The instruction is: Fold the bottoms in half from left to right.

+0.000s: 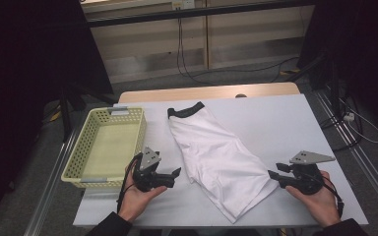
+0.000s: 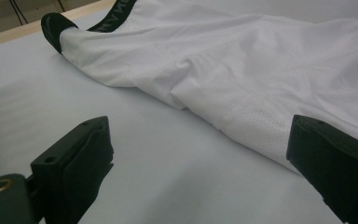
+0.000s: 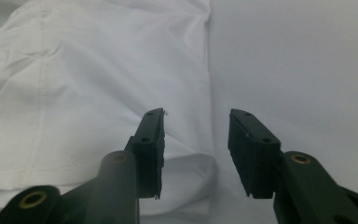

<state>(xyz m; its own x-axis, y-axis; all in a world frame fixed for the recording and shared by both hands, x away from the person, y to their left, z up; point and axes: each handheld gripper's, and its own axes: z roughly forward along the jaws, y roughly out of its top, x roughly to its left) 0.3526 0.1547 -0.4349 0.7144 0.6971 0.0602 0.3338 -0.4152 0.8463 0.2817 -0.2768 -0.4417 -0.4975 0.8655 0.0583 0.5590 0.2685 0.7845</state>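
White shorts [image 1: 216, 157] lying flat mid-table, right of yellow basket [image 1: 107, 146]. Left gripper [image 1: 170, 178] wide open, empty, beside the cloth edge; right gripper [image 1: 274, 176] half open, empty, straddling the hem. Better to pinch edges together, evenly.

- Left tool [image 1: 176, 173]: black plastic, two blocky jaws, grey three-cornered plate on top.
- Right tool [image 1: 271, 174]: the same black build, brass-coloured rivets at the jaw pivots.
- Dark sleeves [image 1: 109, 225] at both wrists.
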